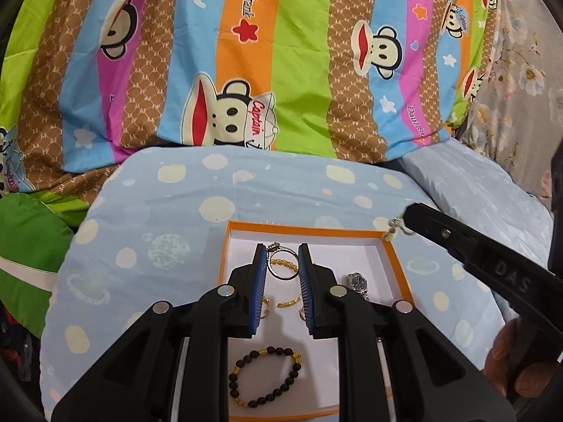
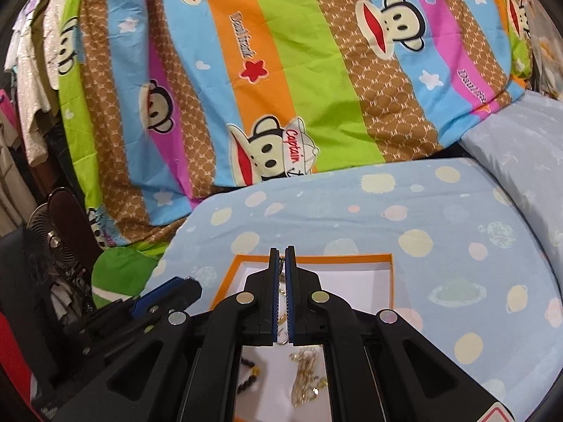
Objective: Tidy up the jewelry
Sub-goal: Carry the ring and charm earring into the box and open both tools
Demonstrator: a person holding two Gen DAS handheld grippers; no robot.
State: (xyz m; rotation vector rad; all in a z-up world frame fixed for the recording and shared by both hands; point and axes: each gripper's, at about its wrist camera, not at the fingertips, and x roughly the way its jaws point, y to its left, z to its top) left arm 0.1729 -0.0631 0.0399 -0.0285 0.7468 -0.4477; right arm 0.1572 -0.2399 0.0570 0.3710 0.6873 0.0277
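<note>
An orange-rimmed box (image 1: 309, 234) with a white floor lies on a blue dotted pillow (image 1: 169, 211). My left gripper (image 1: 282, 249) hangs over the box, its blue pads shut on an upright silver ring (image 1: 279, 277) with a stone on top. On the box floor lie gold rings (image 1: 288, 304), a wristwatch (image 1: 356, 281) and a dark bead bracelet (image 1: 265, 379). My right gripper (image 2: 282, 250) is shut on a gold chain (image 2: 304, 369) that dangles over the box (image 2: 352, 256). In the left wrist view the right gripper (image 1: 406, 216) is at the box's far right corner, the chain (image 1: 392, 228) hanging from its tip.
A striped cartoon blanket (image 1: 246, 52) rises behind the pillow. A pale blue pillow (image 2: 520, 147) lies at the right. A fan (image 2: 45, 235) and hanging clothes (image 2: 31, 88) stand at the left. A person's hand (image 1: 510, 362) holds the right gripper.
</note>
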